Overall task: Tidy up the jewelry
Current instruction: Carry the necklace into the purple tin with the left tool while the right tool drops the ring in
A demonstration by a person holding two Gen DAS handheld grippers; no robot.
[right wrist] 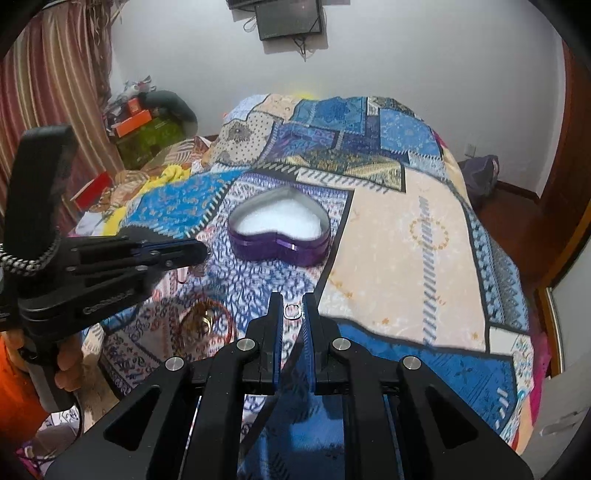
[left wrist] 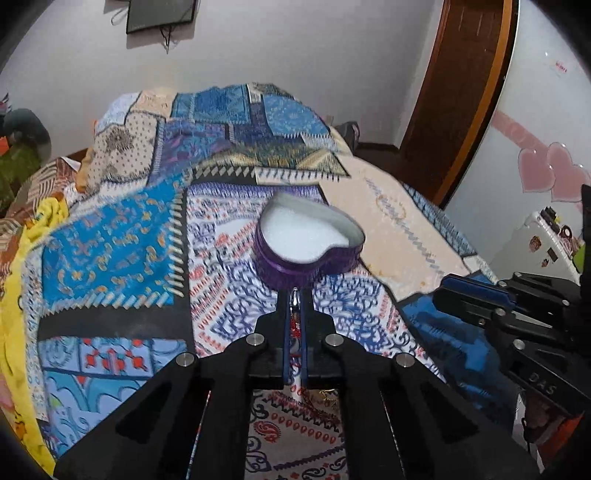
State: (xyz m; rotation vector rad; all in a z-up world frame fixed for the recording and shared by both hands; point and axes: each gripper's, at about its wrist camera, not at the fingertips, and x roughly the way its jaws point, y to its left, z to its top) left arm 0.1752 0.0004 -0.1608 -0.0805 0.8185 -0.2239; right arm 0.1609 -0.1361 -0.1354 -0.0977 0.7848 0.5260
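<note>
Left gripper (left wrist: 294, 295), clenched on a thin jewelry piece (left wrist: 295, 325) lying along its fingers, points at the heart-shaped box (left wrist: 308, 240). Right gripper (right wrist: 293, 308), slightly parted, brackets a small ring (right wrist: 292, 311); bare quilt (right wrist: 406, 236) stretches rightward.

I count one purple heart-shaped box (right wrist: 279, 236), lid off, with one white pad inside, sitting on one patchwork bedspread (right wrist: 399, 236). Loose jewelry: one small silver ring (right wrist: 293, 311) between my right gripper's (right wrist: 293, 308) tips, one tangle of gold and red pieces (right wrist: 203, 321) too blurred to count apart, and one silver-and-red piece (left wrist: 294, 314) pinched in my left gripper (left wrist: 294, 299). Two grippers, two pink heart stickers (left wrist: 550, 171), one dark screen (right wrist: 290, 18) on the wall.
</note>
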